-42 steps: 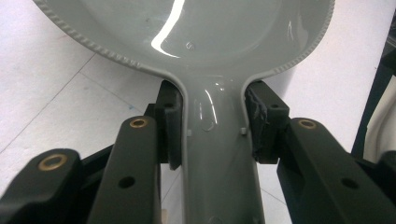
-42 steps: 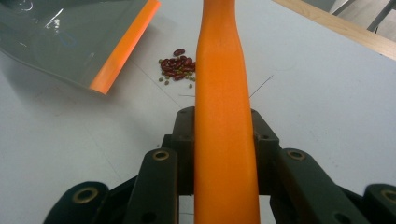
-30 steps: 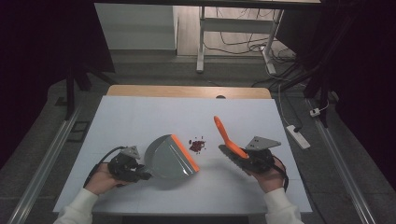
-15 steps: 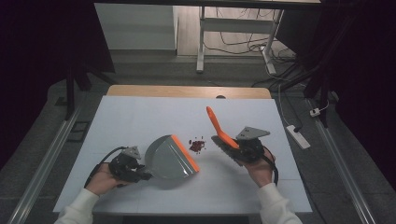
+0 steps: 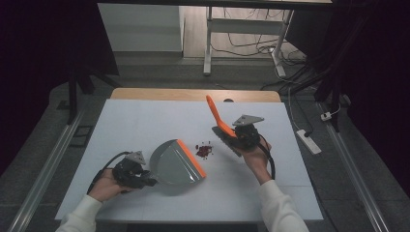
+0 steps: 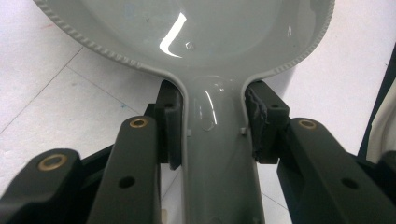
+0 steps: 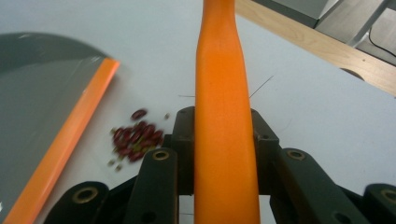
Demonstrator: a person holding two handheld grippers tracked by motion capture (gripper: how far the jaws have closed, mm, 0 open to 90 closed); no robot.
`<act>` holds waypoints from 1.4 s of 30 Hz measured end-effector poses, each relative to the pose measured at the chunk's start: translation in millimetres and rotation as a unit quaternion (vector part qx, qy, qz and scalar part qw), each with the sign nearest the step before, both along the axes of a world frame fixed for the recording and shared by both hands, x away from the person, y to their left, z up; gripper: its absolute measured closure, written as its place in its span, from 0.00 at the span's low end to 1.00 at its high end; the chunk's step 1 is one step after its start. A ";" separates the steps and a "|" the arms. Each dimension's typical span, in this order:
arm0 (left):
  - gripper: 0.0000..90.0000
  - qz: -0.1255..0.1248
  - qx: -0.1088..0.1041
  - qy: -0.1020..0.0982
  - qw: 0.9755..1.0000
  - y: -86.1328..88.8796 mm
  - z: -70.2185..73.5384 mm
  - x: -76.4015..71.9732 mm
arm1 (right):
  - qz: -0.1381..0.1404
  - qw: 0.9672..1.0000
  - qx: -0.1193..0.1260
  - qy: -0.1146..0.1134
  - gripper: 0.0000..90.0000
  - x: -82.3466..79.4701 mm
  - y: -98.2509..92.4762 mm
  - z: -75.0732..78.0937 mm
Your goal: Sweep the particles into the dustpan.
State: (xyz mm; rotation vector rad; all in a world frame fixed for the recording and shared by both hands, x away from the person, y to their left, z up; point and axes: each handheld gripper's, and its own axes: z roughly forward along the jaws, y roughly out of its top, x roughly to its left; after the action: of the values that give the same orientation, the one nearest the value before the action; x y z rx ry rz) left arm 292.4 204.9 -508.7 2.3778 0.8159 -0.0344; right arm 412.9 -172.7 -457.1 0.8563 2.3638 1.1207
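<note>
Your left gripper (image 5: 140, 176) sat low at about seven o'clock on the white table (image 5: 145, 121), and its jaws were clamped tight on the grey handle of the dustpan (image 5: 176, 162). In the left gripper view the pads (image 6: 169, 126) pressed on both sides of that narrow handle, with the pan's bowl (image 6: 187, 32) spreading out ahead at twelve o'clock. The dustpan lay flat on the table, its orange lip (image 5: 191, 157) facing toward three o'clock, just short of the spill.

The spill itself, a small heap of dark red beans (image 5: 204, 151), lay near the table's centre, between the pan's lip and your other tool. In the right gripper view the beans (image 7: 136, 137) showed at about nine o'clock of the jaws, with the orange lip (image 7: 65, 140) further out the same way.

Your right gripper (image 5: 231, 137) was at roughly four o'clock from the beans, closed firmly on the brush (image 5: 223, 130). Its orange handle (image 5: 213, 113) stuck up and away toward eleven o'clock, and in the right gripper view that handle (image 7: 224, 116) ran straight up between the two black jaws, gripped on either side. The brush head was near the beans; you could not tell whether its bristles touched the table.
</note>
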 end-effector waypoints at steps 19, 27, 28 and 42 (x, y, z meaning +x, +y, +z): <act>0.69 -0.010 -0.004 0.007 1.000 -3.0 -2.3 1.4 | -0.001 0.998 -0.060 0.026 0.78 29.1 27.5 -24.3; 0.68 -0.013 -0.009 0.017 1.000 -4.8 -4.6 3.9 | 0.000 0.997 -0.072 0.031 0.78 31.3 30.1 -29.0; 0.68 -0.014 -0.011 0.017 1.000 -4.8 -4.7 4.1 | -0.001 0.997 -0.071 0.032 0.78 31.0 31.3 -29.6; 0.69 -0.012 -0.008 0.031 0.999 -8.8 -7.5 9.0 | 0.011 0.996 -0.080 0.033 0.78 30.1 41.7 -33.7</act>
State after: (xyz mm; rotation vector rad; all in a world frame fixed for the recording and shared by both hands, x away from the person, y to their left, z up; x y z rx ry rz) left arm 301.3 196.1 -516.2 2.3813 0.8125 -0.1260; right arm 443.0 -131.0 -490.8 0.8246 2.4839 0.9079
